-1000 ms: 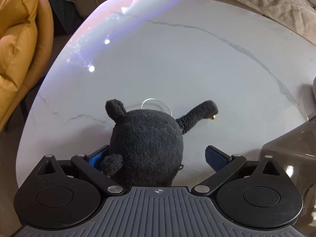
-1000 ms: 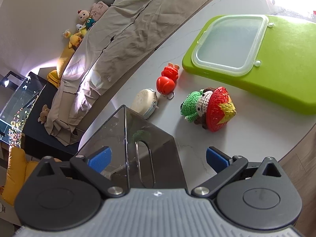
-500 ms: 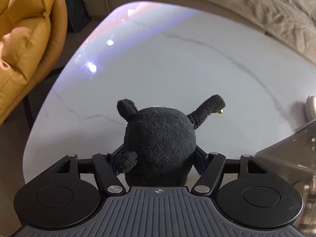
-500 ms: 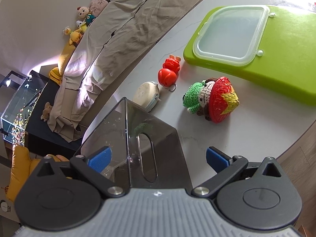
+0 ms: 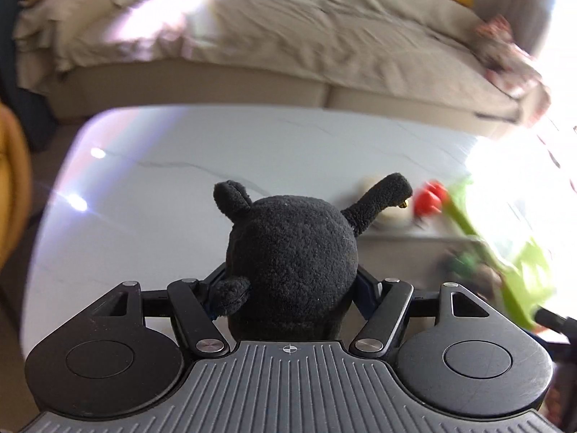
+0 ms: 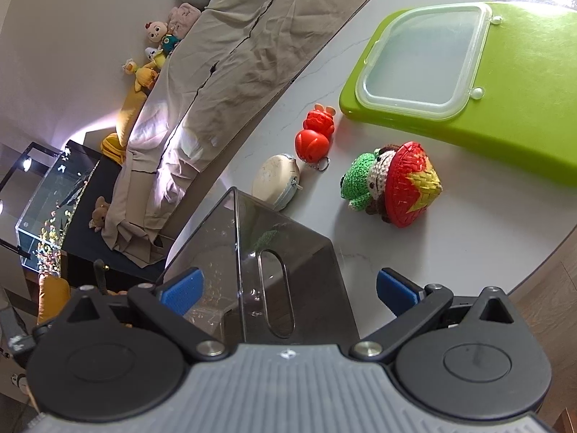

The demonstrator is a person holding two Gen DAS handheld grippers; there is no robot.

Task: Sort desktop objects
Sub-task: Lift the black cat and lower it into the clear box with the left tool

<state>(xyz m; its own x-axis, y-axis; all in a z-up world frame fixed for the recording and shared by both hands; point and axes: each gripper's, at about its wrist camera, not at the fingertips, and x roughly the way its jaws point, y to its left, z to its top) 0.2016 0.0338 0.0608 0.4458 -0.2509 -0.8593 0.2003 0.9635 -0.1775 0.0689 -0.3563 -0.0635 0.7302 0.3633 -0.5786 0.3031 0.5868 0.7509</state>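
**Black plush gripped and riding above the table, smoky bin waiting on the right**

While the left wrist view is smearing with motion blur, the left gripper [image 5: 290, 288] is clamping the black plush toy [image 5: 292, 252] between its fingers, which have just been closing on it; both are pressing into the fur at the toy's lower sides. The toy is sitting upright in the grip, its ear and its thin tail sticking up away from the camera, and it is hanging clear above the white marble table [image 5: 162, 180]. To the right in this view, a red keychain figure [image 5: 431, 198] and the green board [image 5: 512, 270] are showing as blurred shapes.

Seen from the right wrist, the right gripper [image 6: 288, 288] is holding its blue fingers [image 6: 182, 290] wide apart, gripping nothing, with a corner of the smoky transparent bin [image 6: 288, 252] standing between them untouched. Beyond the bin, the cream round pouch [image 6: 276, 180], the red figure and the crocheted doll with the red hat [image 6: 391, 184] are lying on the table, with the green board carrying a clear lid [image 6: 422, 57] behind them.

Judging by this, the bin is lying to the right of the held toy, nearer the right hand, so the carry is probably heading rightward.
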